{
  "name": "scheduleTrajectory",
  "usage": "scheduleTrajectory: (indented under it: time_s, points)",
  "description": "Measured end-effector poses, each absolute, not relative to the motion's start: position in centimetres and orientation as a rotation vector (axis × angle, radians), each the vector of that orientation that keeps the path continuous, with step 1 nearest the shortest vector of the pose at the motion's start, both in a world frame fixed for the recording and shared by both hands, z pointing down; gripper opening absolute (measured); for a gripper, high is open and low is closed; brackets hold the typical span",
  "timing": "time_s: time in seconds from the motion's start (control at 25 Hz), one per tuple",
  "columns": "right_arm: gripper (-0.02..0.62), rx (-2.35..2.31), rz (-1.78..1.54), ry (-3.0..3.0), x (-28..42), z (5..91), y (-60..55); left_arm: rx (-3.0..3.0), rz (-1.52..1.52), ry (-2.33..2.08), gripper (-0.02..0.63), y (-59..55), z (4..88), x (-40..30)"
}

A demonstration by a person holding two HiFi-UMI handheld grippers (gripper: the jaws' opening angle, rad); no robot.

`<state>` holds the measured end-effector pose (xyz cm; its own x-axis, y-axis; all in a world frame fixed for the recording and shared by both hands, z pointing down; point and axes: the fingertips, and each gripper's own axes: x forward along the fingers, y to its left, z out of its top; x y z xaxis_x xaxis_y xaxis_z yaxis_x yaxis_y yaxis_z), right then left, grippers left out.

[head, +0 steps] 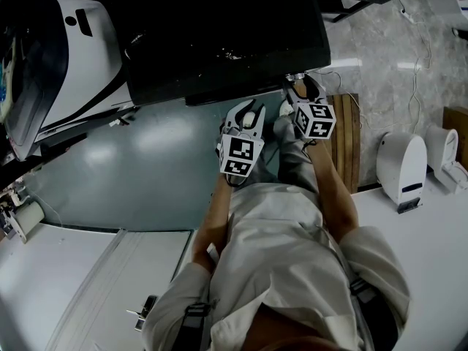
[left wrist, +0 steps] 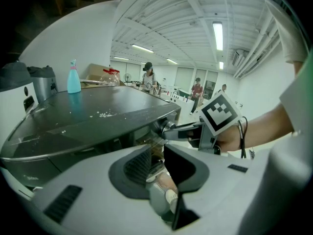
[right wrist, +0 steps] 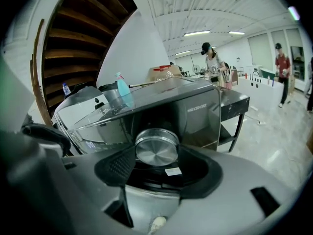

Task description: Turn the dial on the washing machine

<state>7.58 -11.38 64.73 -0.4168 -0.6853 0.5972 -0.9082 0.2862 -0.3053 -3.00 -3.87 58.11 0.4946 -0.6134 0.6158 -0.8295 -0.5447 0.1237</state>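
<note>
The washing machine [head: 219, 28] is dark with a glossy flat top. On its front panel is a round brushed-metal dial [right wrist: 156, 150]. My right gripper [right wrist: 157, 156] is shut on the dial, one pad at each side of its rim. The left gripper view shows the same grip from the side, the right gripper [left wrist: 168, 129] reaching to the panel under the lid edge. In the head view the right gripper [head: 298, 88] is at the machine's front edge. My left gripper [head: 248, 112] hangs just left of it, clear of the machine. Its jaws [left wrist: 156, 153] stand a narrow gap apart and hold nothing.
A blue spray bottle [left wrist: 74, 77] stands on the machine's lid. A white appliance [head: 80, 50] sits to the machine's left. White devices [head: 402, 167] rest on a counter at the right beside a wooden slatted panel [head: 347, 137]. People [right wrist: 212, 62] stand far off in the hall.
</note>
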Motion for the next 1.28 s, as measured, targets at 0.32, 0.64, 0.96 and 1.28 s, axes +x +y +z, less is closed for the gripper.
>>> scheduleTrajectory:
  time_s: [0.32,0.64,0.96,1.28]
  points:
    - [0.27,1.433,1.001,-2.253,7.67,64.81,-11.35,2.337,0.726,-1.193,0.087,-3.94,58.24,-2.94]
    - [0.27,1.426,1.099,-2.285,7.71,64.74,-11.4,2.337,0.723,-1.19,0.087,-4.1,58.21,-2.84]
    - [0.27,1.405,1.204,-2.316,7.84,64.89,-11.41,2.332,0.722,-1.192,0.087,-4.18,58.4,-2.78]
    - [0.27,1.392,1.307,-2.341,7.82,64.89,-11.42,2.334,0.721,-1.187,0.089,-4.3,58.36,-2.77]
